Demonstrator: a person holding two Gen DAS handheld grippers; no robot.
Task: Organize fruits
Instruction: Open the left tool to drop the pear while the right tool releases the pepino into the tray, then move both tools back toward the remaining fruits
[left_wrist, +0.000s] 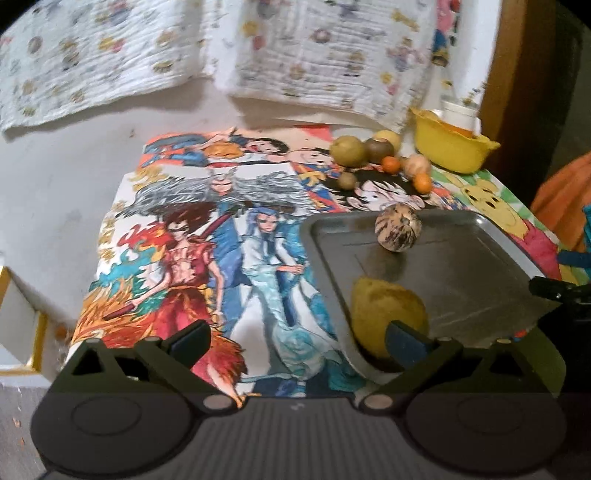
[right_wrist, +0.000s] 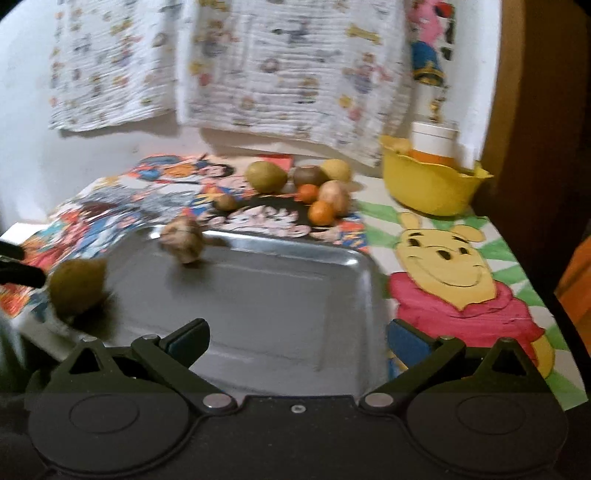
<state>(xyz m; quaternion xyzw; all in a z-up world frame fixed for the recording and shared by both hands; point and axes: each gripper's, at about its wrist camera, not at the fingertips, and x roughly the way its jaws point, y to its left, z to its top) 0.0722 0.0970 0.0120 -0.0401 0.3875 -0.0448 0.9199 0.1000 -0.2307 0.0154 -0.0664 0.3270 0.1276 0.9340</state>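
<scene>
The tray (right_wrist: 258, 295) lay on the table, on cartoon-printed sheets (left_wrist: 192, 258). Two fruits sat in it: a yellow-green lemon (left_wrist: 384, 314) at its near-left corner and a mottled round fruit (left_wrist: 397, 229) by its far rim. The remaining fruits lay in a loose pile (right_wrist: 299, 184) on the table beyond the tray, near a yellow bowl (right_wrist: 432, 184): larger green and brown pieces at the back, two small oranges (right_wrist: 320, 213) in front.

The left gripper (left_wrist: 295, 339) had its jaws spread wide and held nothing. Its right finger (left_wrist: 406, 339) stood just in front of the lemon; contact could not be confirmed. The right gripper (right_wrist: 295, 339) was likewise spread and empty, low over the tray's near edge, pointed toward the pile. Both views were motion-blurred.

Assessment: the fruits looked light, firm and round, so liable to roll on the smooth metal tray when nudged or released. The oranges appeared small and smooth; a grip across the widest part, squarely centred, would be advised to prevent them squirting out. The larger green fruit (right_wrist: 266, 176) would need nearly the full jaw spread. Skins may bruise under hard clamping, so moderate pressure is recommended. Sorting was judged at an early stage, most of the pile being outside the tray.
</scene>
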